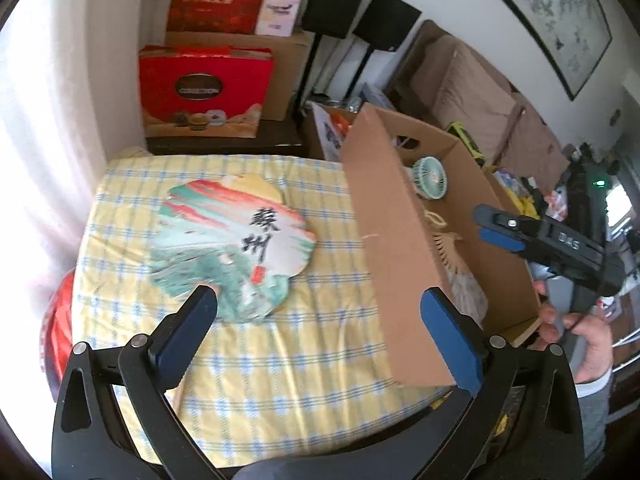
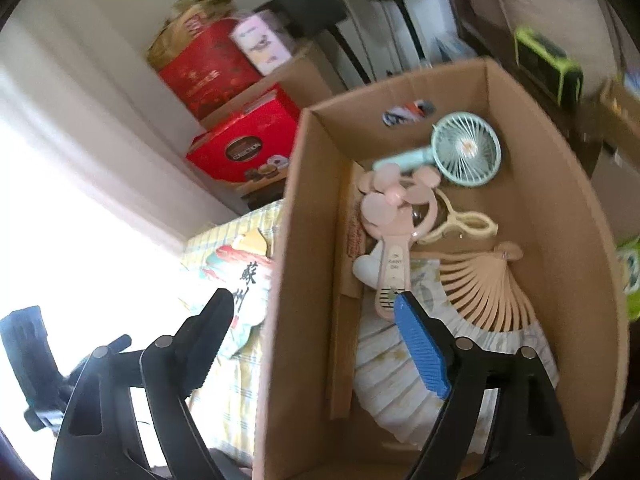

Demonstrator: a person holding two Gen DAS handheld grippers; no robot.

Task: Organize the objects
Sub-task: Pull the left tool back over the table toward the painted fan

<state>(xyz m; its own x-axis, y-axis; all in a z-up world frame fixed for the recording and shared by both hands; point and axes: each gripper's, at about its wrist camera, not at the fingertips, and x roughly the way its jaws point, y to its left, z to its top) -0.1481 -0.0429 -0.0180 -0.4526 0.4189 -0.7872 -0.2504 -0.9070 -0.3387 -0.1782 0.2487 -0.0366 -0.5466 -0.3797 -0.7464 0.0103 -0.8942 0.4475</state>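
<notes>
A painted paper fan (image 1: 232,248) with black calligraphy lies flat on the yellow checked cloth (image 1: 280,380). My left gripper (image 1: 320,296) hovers over its near edge, open and holding nothing. To the right stands an open cardboard box (image 1: 384,240). Inside it are a teal handheld fan (image 2: 466,152), a pink handheld fan (image 2: 394,208), a cream looped handle (image 2: 460,224) and a spread folding fan (image 2: 480,292). My right gripper (image 2: 314,298) is open and empty above the box's left wall, one finger on each side. The painted fan (image 2: 240,280) shows beside that box.
Red gift boxes (image 1: 204,92) and a brown carton (image 1: 280,72) are stacked behind the table. Two black speakers on stands (image 1: 336,0) stand further back, with a covered sofa (image 1: 472,88) at right. A hand (image 1: 580,340) holds the right gripper (image 1: 486,224) beside the box.
</notes>
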